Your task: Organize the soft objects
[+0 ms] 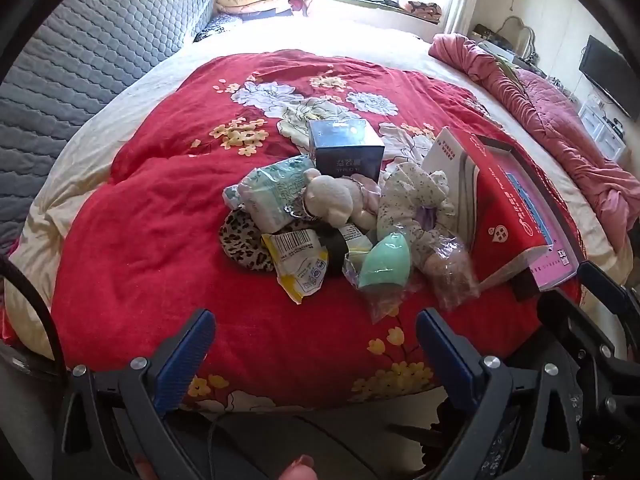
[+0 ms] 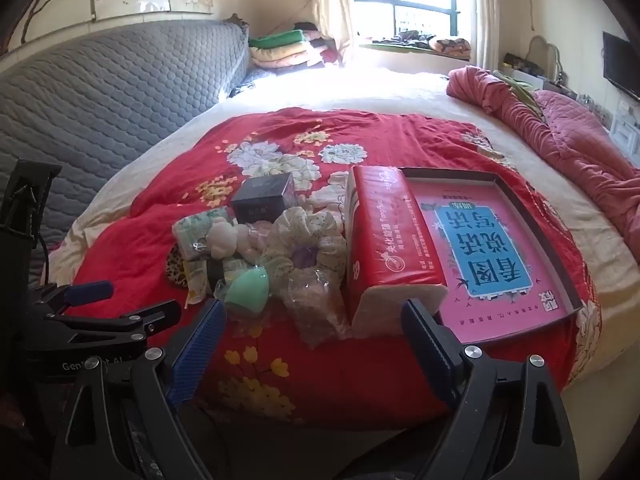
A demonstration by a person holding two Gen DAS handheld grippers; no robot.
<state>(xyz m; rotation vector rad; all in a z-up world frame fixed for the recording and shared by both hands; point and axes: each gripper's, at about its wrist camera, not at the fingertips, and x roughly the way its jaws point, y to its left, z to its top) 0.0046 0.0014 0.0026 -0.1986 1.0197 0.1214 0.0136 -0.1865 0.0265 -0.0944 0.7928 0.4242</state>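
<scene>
Left wrist view. We see the left claw (image 1: 316,354) with its two blue-padded fingers (image 1: 182,364) spread wide apart, nothing between them, held above the near edge of the red floral quilt (image 1: 160,220) that covers the bed. The pile of soft things lies at 12 o'clock from the claw, near the middle of the quilt. In it we identify a cream plush bear (image 1: 334,200) at the centre, a pale green tissue pack (image 1: 272,196) touching it at 9 o'clock, a leopard-print piece (image 1: 240,246) at 8 o'clock, a yellow-and-white packet (image 1: 300,266) at 7 o'clock, a mint green sponge (image 1: 384,264) in a clear bag at 5 o'clock, and a floral scrunchie (image 1: 416,204) at 3 o'clock. A dark blue box (image 1: 346,148) stands upright just behind the pile at 12 o'clock. A red tissue pack (image 1: 496,208) lies at 3 o'clock of the pile, resting against a shallow tray (image 1: 556,236) with a pink base. Part of the right claw (image 1: 600,300) shows at the right edge.

Right wrist view. We see the right claw (image 2: 314,344) likewise spread wide and holding nothing. The red tissue pack (image 2: 384,240) lies at 12 o'clock from it, with the shallow tray (image 2: 520,240) at 1 o'clock and the mint green sponge (image 2: 246,288) at 11 o'clock. The left claw (image 2: 120,308) shows at 9 o'clock.
</scene>
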